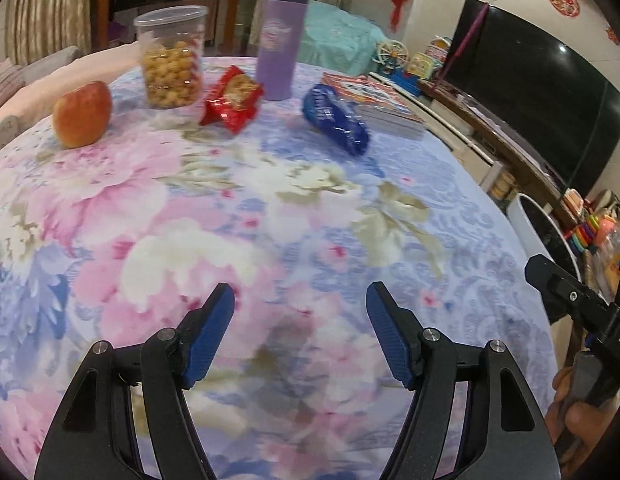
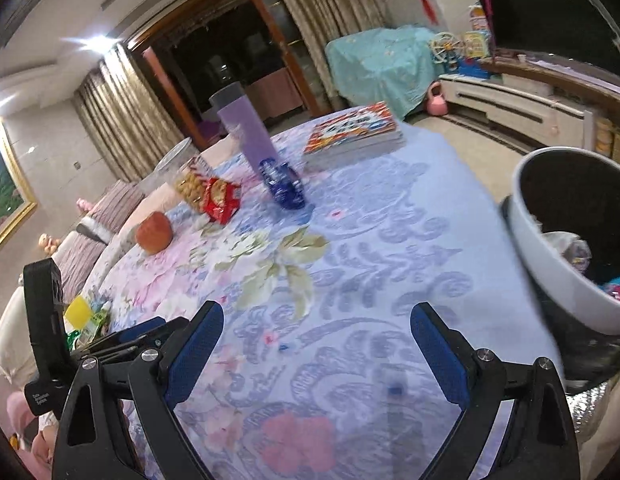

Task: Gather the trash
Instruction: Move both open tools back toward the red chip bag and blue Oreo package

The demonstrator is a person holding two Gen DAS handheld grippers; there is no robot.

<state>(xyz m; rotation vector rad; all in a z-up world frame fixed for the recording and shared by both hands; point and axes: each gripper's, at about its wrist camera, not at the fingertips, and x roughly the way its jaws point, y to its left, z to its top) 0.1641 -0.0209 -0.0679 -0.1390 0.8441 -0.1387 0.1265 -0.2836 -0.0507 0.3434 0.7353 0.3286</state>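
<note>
The left gripper (image 1: pixel 300 322), black-framed with blue ribbed pads, is hanging over the near part of the table with its jaws spread apart and nothing between them. The right gripper (image 2: pixel 315 350), of the same build, is gaping just as wide and just as empty, close to the table's right edge.

The round table under a pink-and-blue flowered cloth (image 1: pixel 270 220) is carrying everything that matters. Off its right edge a white round bin with a dark inside (image 2: pixel 549 264) is standing, and it is already holding some crumpled scraps, so part of the collecting looks done.

Toward the far edge, a flat stack of colourful books (image 1: pixel 383 106), a tall lilac tumbler (image 1: pixel 280 40), a clear plastic tub of yellow snack balls (image 1: pixel 172 56) and a reddish apple (image 1: pixel 82 114) are sitting, none of them looking like rubbish.

What is left, by my reading, are two wrappers: a crinkled blue foil packet (image 1: pixel 337 118) lying just beside the books, and a smaller red snack wrapper (image 1: pixel 232 100) lying between the tub and the tumbler. Both are lying well apart from either gripper. Some yellow and green scraps (image 2: pixel 84 318) are also showing at the table's left edge in the right wrist view; whether they are trash I cannot tell.
</note>
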